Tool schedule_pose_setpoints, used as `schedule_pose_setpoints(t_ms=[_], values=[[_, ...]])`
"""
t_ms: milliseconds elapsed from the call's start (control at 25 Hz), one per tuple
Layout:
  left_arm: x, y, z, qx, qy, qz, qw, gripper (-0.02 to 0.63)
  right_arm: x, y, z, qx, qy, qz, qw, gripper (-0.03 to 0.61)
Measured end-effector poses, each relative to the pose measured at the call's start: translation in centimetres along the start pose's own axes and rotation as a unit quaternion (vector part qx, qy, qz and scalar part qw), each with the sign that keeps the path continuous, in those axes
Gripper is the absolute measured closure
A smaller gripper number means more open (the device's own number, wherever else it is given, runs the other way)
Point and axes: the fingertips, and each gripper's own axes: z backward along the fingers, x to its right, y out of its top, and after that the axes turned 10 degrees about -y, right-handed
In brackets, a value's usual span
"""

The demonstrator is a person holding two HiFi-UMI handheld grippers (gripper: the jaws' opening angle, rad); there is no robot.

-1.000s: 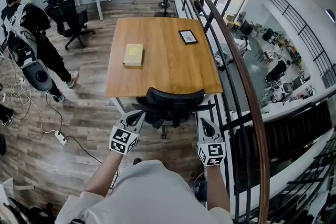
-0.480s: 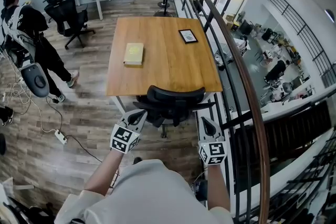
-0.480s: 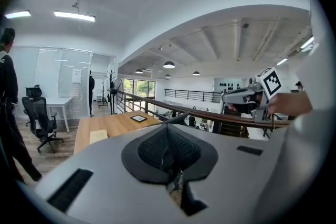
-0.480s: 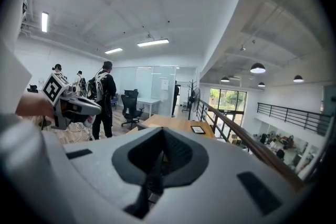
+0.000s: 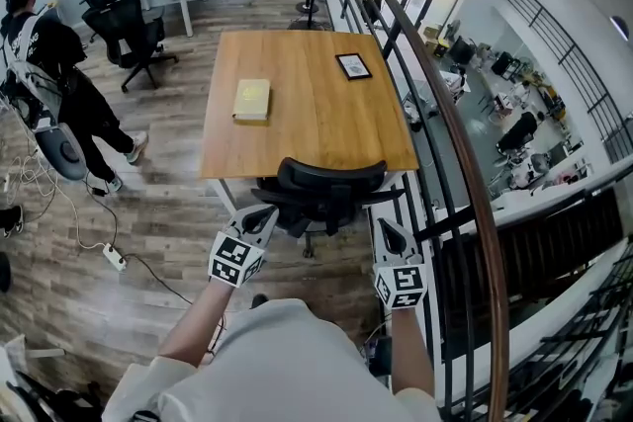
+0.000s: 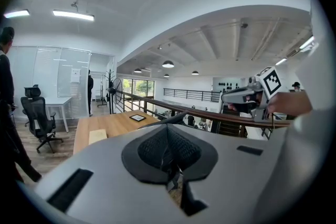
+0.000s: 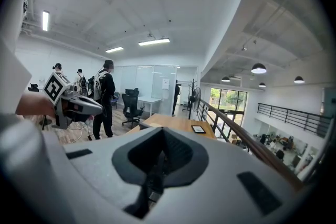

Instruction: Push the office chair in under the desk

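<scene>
The black office chair (image 5: 329,183) stands at the near edge of the wooden desk (image 5: 307,128), with its seat under the top and its backrest showing in front. My left gripper (image 5: 265,215) is shut and empty, its tip by the chair's left side; contact cannot be told. Shut and empty too, my right gripper (image 5: 384,231) sits just short of the chair's right armrest. In the left gripper view the dark pads (image 6: 169,162) meet, and the right gripper (image 6: 247,96) shows beyond. The right gripper view shows its pads (image 7: 157,168) closed, with the left gripper (image 7: 73,105) at the left.
A yellow book (image 5: 251,100) and a small framed picture (image 5: 354,67) lie on the desk. A brown-topped railing (image 5: 465,173) runs close along the right. At the left a person (image 5: 59,84) stands near other chairs (image 5: 129,30), with a power strip and cables (image 5: 114,259) on the floor.
Both grippers and the chair keep almost the same places. The person at the left has shifted slightly.
</scene>
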Motion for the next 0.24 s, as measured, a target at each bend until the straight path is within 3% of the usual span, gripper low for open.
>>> schedule_pose_setpoints(t_ms=[240], values=[[0.03,0.37,0.41,0.002,-0.001,-0.002,1.0,0.62,-0.22,0.22,0.22,0.0,-0.001,-0.001,1.0,0.577]])
